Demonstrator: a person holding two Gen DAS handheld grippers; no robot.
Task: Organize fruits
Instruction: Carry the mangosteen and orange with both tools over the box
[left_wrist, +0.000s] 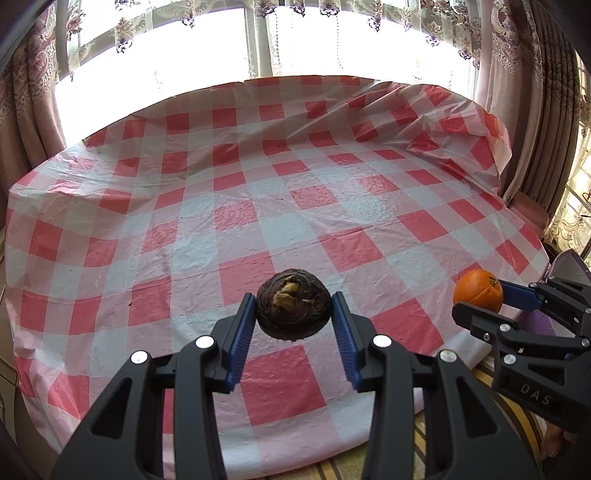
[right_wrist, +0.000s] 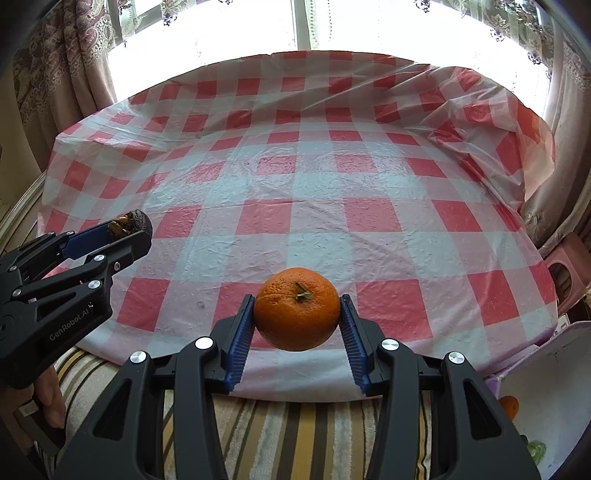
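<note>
Orange pinched btwn blue pads of right gripper, held above near edge of table w/ red-white check cloth. Left gripper clamps dark brown round fruit, also lifted over near edge. Both tilt down toward table. Writing: "GenRobot.AI" on left gripper, "DAS" on right. White bin at near right holds another orange fruit. Curtained window beyond far edge.

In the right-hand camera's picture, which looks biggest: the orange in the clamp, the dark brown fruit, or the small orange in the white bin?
1. Orange, though nearest the camera.
2. Dark brown fruit, partly hidden by the left gripper.
3. Small orange in the white bin, mostly hidden, so unsure.
</note>
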